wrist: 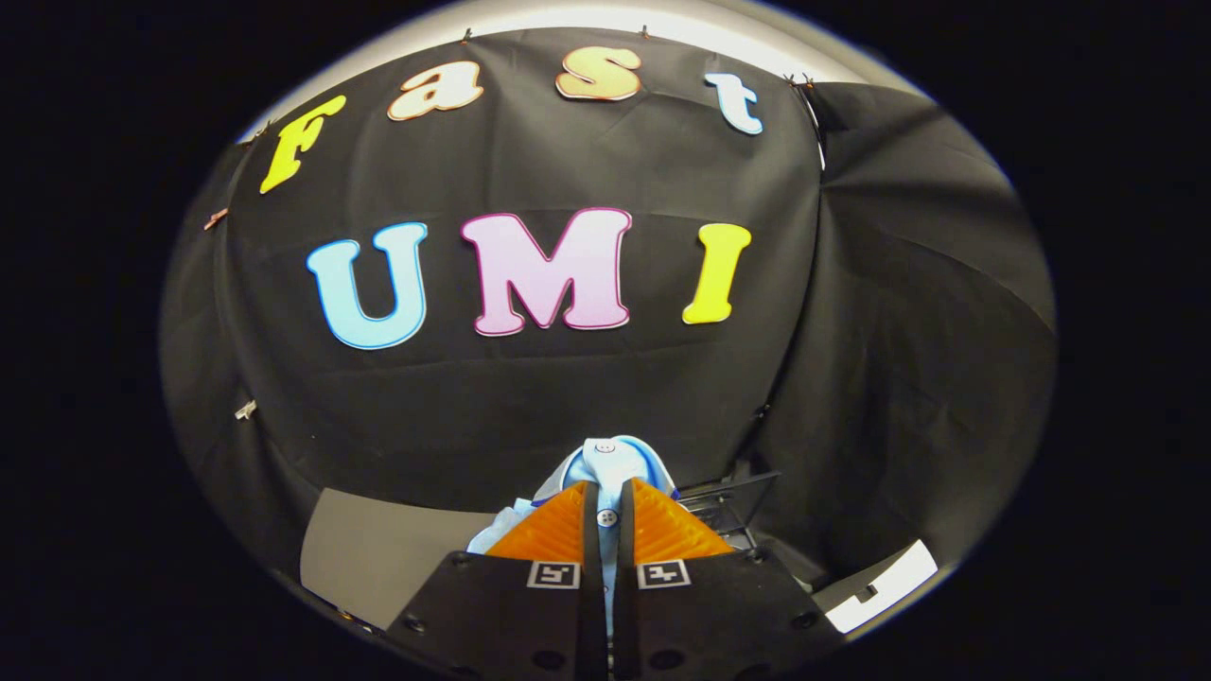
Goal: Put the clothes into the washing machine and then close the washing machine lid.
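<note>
My gripper (606, 492) is shut on a light blue shirt (610, 461) with white buttons. A fold of the cloth sticks up just past the fingertips, and more of it hangs down to the left of the fingers. The garment is lifted off the surface, with the booth's black wall behind it. Just right of the fingers and a bit beyond them I see the dark raised lid of the washing machine (733, 501) with part of its opening below.
A grey tabletop (378, 553) lies to the left of the fingers, below the wall. A white panel (885, 586) shows at the lower right. Black cloth closes the scene at the back and on the right side.
</note>
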`<state>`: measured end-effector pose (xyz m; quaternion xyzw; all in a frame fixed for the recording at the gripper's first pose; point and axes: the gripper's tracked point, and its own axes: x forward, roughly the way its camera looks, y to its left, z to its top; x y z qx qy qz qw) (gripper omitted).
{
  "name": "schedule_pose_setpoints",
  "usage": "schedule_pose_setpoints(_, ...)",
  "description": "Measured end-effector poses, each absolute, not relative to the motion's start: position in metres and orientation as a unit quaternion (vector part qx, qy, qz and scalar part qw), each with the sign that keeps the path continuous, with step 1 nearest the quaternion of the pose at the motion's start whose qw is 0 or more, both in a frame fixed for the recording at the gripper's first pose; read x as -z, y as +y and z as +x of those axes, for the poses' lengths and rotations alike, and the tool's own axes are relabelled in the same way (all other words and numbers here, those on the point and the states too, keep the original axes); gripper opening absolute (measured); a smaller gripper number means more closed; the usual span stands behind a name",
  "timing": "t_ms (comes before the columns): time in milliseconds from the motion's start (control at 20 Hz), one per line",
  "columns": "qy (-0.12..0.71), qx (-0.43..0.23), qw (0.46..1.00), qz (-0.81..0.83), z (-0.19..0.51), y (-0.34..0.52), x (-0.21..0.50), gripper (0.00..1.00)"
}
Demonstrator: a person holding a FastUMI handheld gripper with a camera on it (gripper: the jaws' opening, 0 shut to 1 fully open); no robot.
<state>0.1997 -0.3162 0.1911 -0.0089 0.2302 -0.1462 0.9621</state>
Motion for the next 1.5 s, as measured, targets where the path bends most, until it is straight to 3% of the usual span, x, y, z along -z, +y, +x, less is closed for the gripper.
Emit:
schedule_pose_setpoints(650, 0.298, 0.177, 0.938, -0.02, 0.202, -0.404, -0.101, 0.08)
schedule_pose_setpoints(1500, 0.422, 0.168, 0.891, 0.001, 0.158, -0.449, 0.126, 0.08)
